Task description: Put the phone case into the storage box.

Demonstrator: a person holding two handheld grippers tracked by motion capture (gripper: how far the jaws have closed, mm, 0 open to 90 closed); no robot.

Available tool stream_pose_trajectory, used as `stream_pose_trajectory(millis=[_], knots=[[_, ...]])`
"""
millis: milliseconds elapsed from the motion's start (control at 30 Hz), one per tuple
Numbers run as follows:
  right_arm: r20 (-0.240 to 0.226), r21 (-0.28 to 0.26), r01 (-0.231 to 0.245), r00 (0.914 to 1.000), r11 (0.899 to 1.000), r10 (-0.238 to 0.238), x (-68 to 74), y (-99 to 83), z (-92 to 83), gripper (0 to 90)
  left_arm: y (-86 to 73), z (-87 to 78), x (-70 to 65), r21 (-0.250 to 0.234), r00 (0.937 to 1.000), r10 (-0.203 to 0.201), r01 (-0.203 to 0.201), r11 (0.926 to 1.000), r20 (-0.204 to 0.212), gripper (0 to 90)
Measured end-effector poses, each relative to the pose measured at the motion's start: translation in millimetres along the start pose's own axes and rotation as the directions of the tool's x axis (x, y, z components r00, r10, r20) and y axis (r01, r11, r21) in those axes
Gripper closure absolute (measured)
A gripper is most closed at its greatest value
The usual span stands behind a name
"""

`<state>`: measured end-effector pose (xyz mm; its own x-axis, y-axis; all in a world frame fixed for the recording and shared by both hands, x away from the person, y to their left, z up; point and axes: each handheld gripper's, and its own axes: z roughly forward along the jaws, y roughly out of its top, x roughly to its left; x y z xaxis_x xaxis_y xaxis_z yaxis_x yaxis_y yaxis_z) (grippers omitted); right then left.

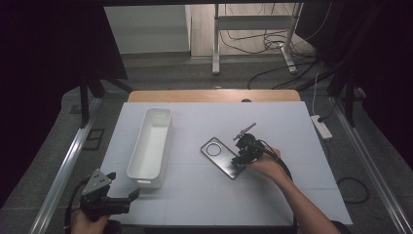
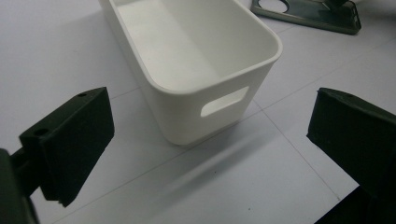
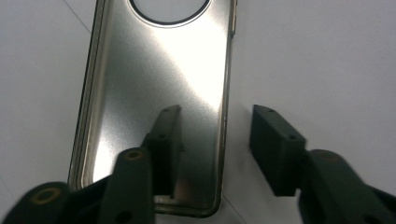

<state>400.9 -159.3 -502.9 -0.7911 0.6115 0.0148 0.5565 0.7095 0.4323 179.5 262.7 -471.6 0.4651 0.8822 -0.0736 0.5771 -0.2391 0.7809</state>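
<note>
Two grippers are seen in the high view. The right gripper [image 1: 242, 157], just right of the frame's centre, is held by a hand [image 1: 265, 165] and pointed down at the lower right end of a phone case [image 1: 221, 157]. In the right gripper view its jaws are partly open: one jaw is set over the inside of the case near its bottom edge, the other stands on the white mat just right of the case's side rim, so that rim lies between them; whether the pads press on it cannot be told. The case is lying flat, hollow side up, with its round camera opening [image 3: 169, 10] at the top of that frame. The left gripper [image 1: 122, 199] is held at the lower left of the high view, jaws wide apart with nothing between them, aimed at the near end of a white bin [image 2: 196, 60]. The bin stands left of centre on the table [image 1: 292, 126], well apart from the case.
</note>
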Motion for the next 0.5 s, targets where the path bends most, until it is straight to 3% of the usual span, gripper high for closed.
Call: stream_pose_trajectory(millis=[100, 133, 233, 500], knots=[[0.009, 0.001, 0.003, 1.0, 1.0, -0.003, -1.4, 0.5, -1.3, 74.4, 0.0, 0.0, 0.0, 0.0, 1.0, 0.0, 0.0, 1.0, 0.0, 1.4], [0.009, 0.001, 0.003, 1.0, 1.0, -0.003, -1.4, 0.5, -1.3, 74.4, 0.0, 0.0, 0.0, 0.0, 1.0, 0.0, 0.0, 1.0, 0.0, 1.4], [-0.018, 0.005, -0.014, 0.9997, 1.0, 0.014, -6.6, -0.6, -2.1, 86.7, 0.1, 0.0, -0.5, 0.0, 1.0, 0.004, -0.004, 1.0, -0.003, 1.4], [-0.01, 0.009, -0.034, 0.9994, 0.999, 0.034, -4.9, 0.0, -2.1, 88.5, 0.6, 1.0, -0.8, 0.009, 1.0, 0.003, -0.003, 1.0, -0.005, 3.0]])
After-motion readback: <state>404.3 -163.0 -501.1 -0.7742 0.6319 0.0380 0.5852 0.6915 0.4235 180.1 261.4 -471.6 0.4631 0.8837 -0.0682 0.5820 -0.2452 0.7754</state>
